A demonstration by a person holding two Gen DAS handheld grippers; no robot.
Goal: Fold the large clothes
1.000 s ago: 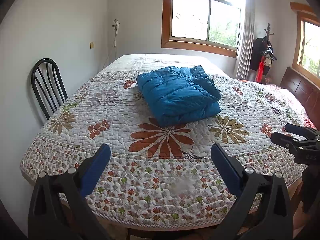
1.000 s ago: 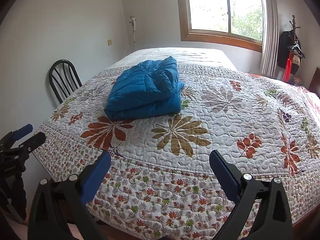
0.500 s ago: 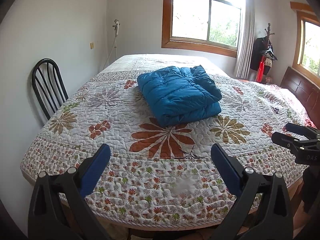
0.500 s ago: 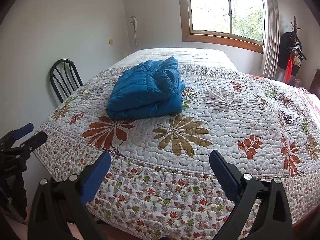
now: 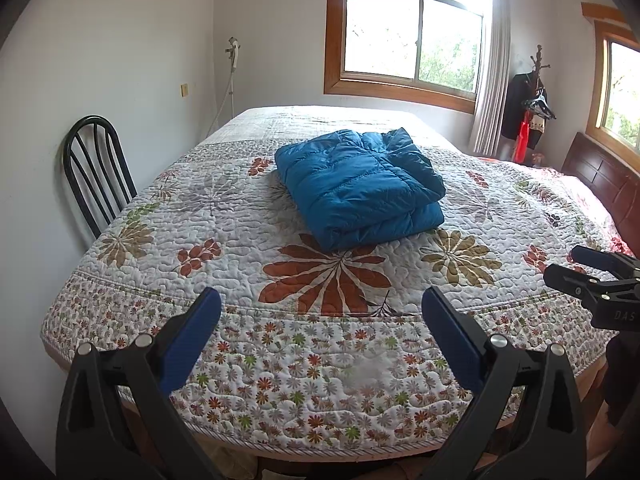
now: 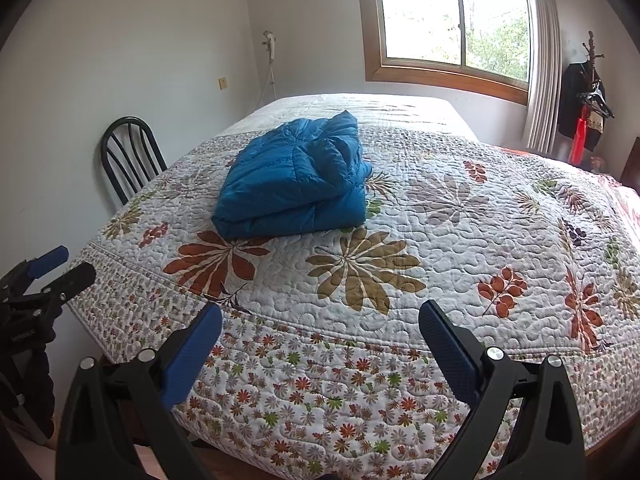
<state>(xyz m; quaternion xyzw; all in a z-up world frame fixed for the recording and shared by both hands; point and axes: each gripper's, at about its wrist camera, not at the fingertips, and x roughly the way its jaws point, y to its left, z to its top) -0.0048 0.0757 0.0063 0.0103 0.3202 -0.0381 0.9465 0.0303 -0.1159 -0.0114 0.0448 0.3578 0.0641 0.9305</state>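
— Daylight from the wooden-framed window [image 5: 408,36] falls across the whole bed [image 5: 224,216], over that white quilt stitched with rust and olive flowers. See the jacket?

— Yes. The blue puffer jacket [image 5: 360,188] lies folded into a thick, squarish bundle in the middle of the quilt, one layer over another, just beyond the big rust-coloured flower [image 5: 326,276].

— And the grippers?

— Both are off the foot of the bed, well apart from the jacket. The left gripper [image 5: 320,320] has its blue-padded fingers [image 5: 192,340] spread wide, with only the flowered border of the quilt showing between them. It holds nothing and touches nothing.

— The other one?

— Much the same. The right gripper [image 6: 320,336] is splayed just as far, pads [image 6: 446,348] apart, nothing between them but quilt seen from above. From its camera the left gripper shows at the left edge, tips parted; from the left camera the right one pokes in at the right edge.

— Anything else around?

— A black metal chair [image 5: 96,168] against the left wall beside the bed, a coat rack [image 5: 534,92] with dark clothes in the far corner by the curtain [image 5: 490,68], and a dark wooden headboard [image 5: 604,184] on the right.
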